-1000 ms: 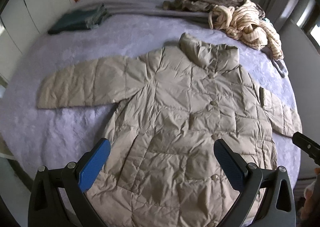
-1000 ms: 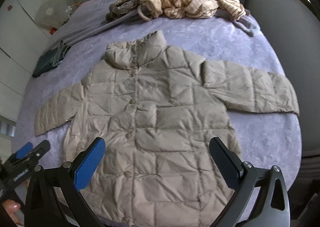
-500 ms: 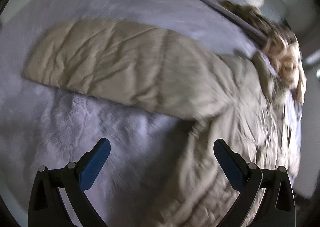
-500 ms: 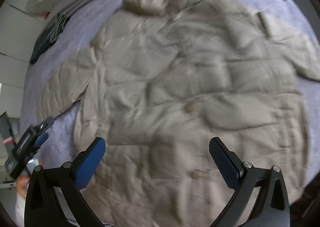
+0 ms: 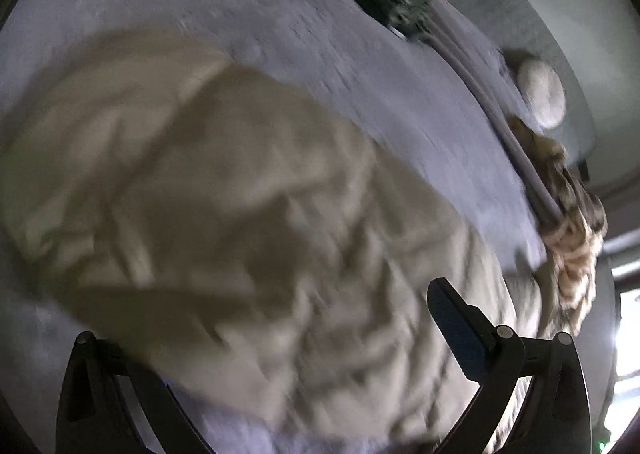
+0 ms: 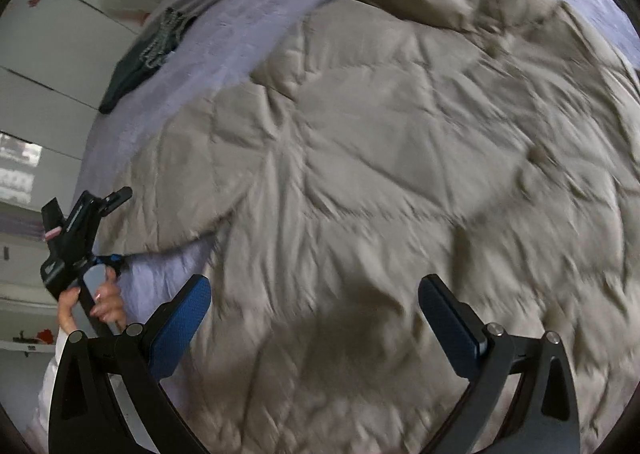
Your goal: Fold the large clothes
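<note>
Black gripper (image 6: 314, 308) frames, blue textured pads (image 6: 182, 328), silver screws; white-sleeved hand (image 6: 94, 304).

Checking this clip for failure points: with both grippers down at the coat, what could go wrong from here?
1. The left gripper is open at the sleeve, with one finger hidden under it; it may pinch only the top layer, so the fold could slip.
2. The right gripper hangs open over the coat body, holding nothing; the body may drag and bunch on the purple bedspread.
3. Both views are blurred, so aim may be off.
</note>
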`<state>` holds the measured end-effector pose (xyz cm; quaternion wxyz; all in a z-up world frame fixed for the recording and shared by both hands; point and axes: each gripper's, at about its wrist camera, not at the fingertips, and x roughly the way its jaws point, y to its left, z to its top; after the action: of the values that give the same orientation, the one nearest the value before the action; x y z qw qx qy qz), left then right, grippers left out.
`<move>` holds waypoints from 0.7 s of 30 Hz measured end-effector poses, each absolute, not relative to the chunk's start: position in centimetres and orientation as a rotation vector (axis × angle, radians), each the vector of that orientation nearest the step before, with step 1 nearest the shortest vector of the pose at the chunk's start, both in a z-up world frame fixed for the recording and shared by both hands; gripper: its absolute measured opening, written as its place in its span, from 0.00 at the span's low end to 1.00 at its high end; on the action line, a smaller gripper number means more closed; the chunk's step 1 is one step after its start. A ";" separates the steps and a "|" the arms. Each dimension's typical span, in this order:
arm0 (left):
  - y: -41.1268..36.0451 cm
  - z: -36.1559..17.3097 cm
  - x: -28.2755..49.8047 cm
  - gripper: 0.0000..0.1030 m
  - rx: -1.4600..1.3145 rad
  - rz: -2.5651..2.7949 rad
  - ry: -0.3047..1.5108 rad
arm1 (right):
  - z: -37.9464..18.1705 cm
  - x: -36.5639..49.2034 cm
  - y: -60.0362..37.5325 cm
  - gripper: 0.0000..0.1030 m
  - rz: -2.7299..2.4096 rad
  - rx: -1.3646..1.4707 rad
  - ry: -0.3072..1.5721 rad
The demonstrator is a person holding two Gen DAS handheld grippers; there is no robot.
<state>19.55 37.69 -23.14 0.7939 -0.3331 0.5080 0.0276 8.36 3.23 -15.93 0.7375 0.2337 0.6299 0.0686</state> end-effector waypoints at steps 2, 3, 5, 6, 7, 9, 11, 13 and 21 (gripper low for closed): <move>38.5 -23.5 20.5 0.97 -0.707 0.096 1.089 | -16.3 9.7 4.0 1.00 0.179 0.517 1.363; 38.8 -23.4 20.7 0.87 -0.696 0.113 1.084 | -16.5 10.3 4.5 1.00 0.189 0.523 1.351; 39.1 -22.9 21.1 0.51 -0.650 0.121 1.072 | -16.7 11.7 5.3 1.00 0.209 0.552 1.322; 39.0 -22.6 21.3 0.21 -0.645 0.089 1.071 | -16.8 12.2 5.7 0.99 0.213 0.564 1.308; 39.0 -22.1 21.3 0.10 -0.663 0.040 1.069 | -16.8 12.9 6.0 0.92 0.216 0.583 1.291; 38.5 -20.1 21.0 0.10 -0.614 0.031 1.037 | -17.2 13.9 6.8 0.46 0.241 0.636 1.279; 38.0 -18.1 20.6 0.10 -0.549 0.004 0.995 | -18.5 15.0 7.6 0.12 0.270 0.703 1.303; 37.2 -15.3 20.4 0.10 -0.491 -0.056 0.945 | -19.6 15.7 8.4 0.12 0.285 0.734 1.306; 28.0 -7.4 19.6 0.10 -0.338 -0.367 0.831 | -24.3 15.7 10.2 0.09 0.310 0.774 1.392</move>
<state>19.61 28.03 -7.40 0.8849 -0.1624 0.3992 -0.1766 15.65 10.24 -24.29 0.6886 0.3459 0.6221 0.1387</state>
